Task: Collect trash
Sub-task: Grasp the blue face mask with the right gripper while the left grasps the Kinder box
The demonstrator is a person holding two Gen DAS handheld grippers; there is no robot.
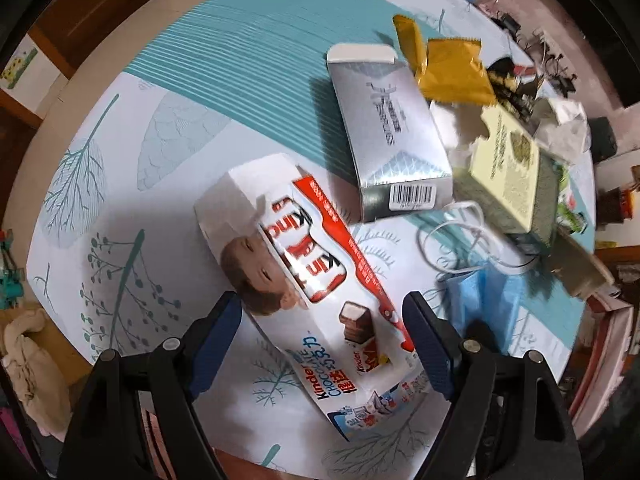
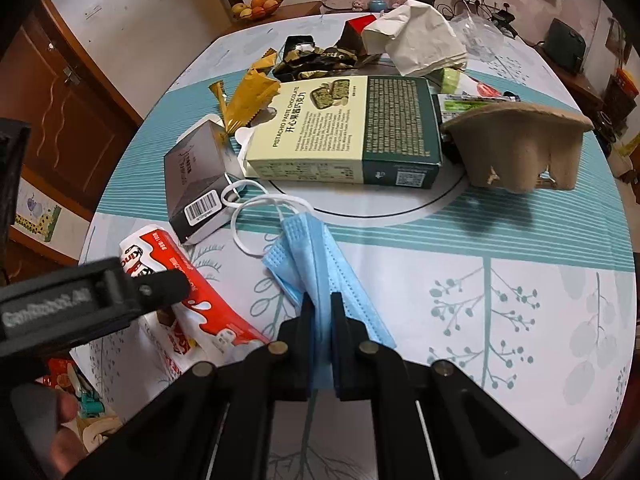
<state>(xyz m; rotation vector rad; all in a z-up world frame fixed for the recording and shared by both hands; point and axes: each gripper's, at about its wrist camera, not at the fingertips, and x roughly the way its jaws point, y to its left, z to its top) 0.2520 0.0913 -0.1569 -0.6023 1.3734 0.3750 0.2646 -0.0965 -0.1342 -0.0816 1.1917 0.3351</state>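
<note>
Left gripper (image 1: pixel 320 316) spread wide, straddling Kinder box (image 1: pixel 312 280) flat on tablecloth (image 1: pixel 160 140), pads not touching it. Silver box (image 1: pixel 384 132) beyond, yellow wrapper (image 1: pixel 452 72) behind it. Pistachio chocolate box (image 2: pixel 344 132) mid-table, pulp cup tray (image 2: pixel 520 148) to its right. Right gripper (image 2: pixel 322 320) clamped on blue face mask (image 2: pixel 312 256).

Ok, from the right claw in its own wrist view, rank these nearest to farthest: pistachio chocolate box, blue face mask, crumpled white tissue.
1. Blue face mask: pinched in the right claw.
2. Pistachio chocolate box: mid-table, straight ahead.
3. Crumpled white tissue: far side, behind the box.
</note>
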